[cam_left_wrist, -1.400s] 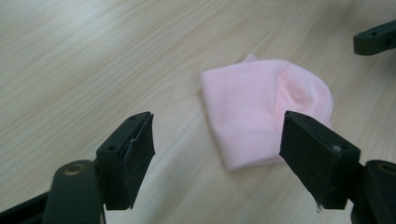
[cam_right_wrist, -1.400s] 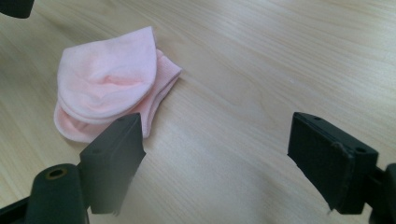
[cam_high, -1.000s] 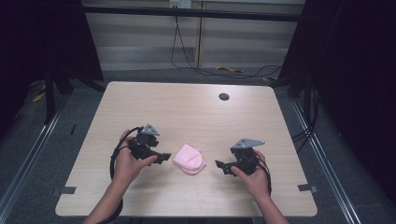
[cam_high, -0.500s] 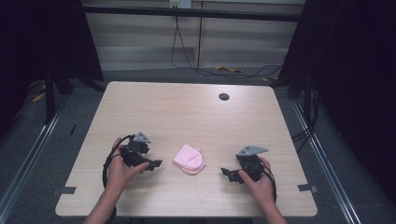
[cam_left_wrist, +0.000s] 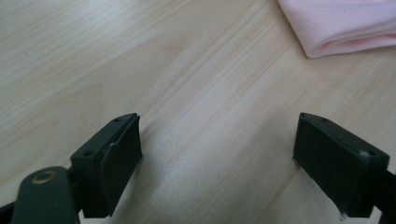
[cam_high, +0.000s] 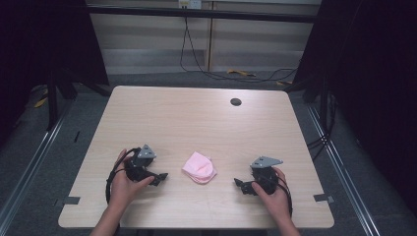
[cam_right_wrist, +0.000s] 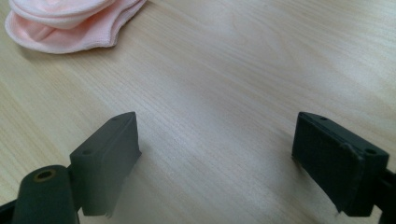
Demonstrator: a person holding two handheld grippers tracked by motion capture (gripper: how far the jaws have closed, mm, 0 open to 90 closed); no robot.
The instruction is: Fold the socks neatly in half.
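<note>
Soft pink folded cloth (cam_high: 199, 167), knit-looking with rounded, layered edges, lying on the near middle of the pale wood-grain tabletop (cam_high: 196, 118), between the two grippers and touched by neither. Stacked in several thin plies, the curved hems showing in the right gripper view (cam_right_wrist: 70, 23) and a smooth rolled fold in the left gripper view (cam_left_wrist: 345, 23). To its left, the black left gripper (cam_high: 160, 177) held in a hand, a grey three-cornered plate on top and a looped black cable behind, pointing toward the cloth but a little apart from it; jaws standing wide, just been opening, with bare wood between them (cam_left_wrist: 217, 154). To its right, the black right gripper (cam_high: 239, 184), likewise topped by a grey plate and gripped from behind, aimed at the cloth from the other side; jaws also spread wide over bare tabletop (cam_right_wrist: 215, 154). Blocky, matte, squared pads on both, perhaps slightly scuffed at the edges, though hard to tell. Farther off, a small dark round hole or cap (cam_high: 236, 102) near the far edge of the table. Beyond that, grey carpeted floor (cam_high: 59, 147) with black cables trailing across it.
</note>
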